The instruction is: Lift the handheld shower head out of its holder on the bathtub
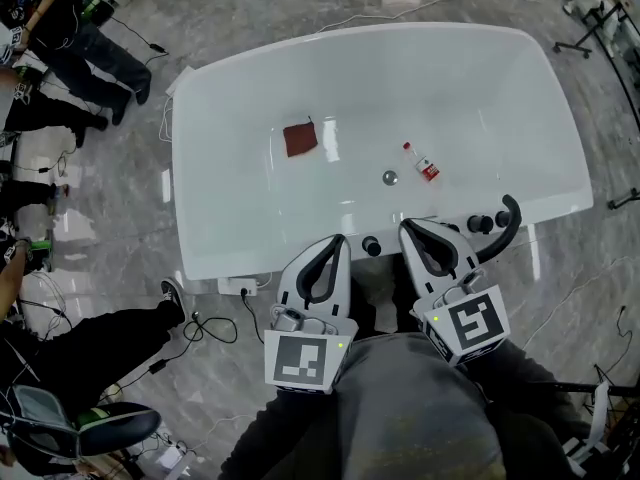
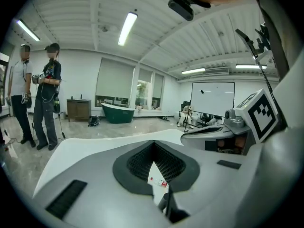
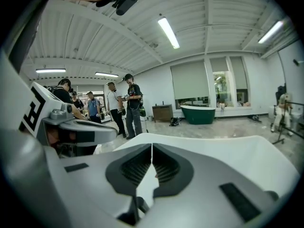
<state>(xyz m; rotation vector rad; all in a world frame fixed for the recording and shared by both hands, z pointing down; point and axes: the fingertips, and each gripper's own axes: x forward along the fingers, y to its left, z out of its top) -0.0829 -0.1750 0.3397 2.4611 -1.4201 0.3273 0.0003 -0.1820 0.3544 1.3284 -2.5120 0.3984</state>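
View from above of a white bathtub on a grey marble floor. The black handheld shower head sits in its holder on the tub's near rim, at the right end, next to two black knobs. A third knob stands on the same rim between the two grippers. Both grippers hover over the near rim. The left gripper has its jaws closed tip to tip and holds nothing. The right gripper, also closed and empty, is just left of the shower head but not touching it. Inside the tub lie a reddish-brown cloth, a small red-labelled bottle and the drain. People stand at the left.
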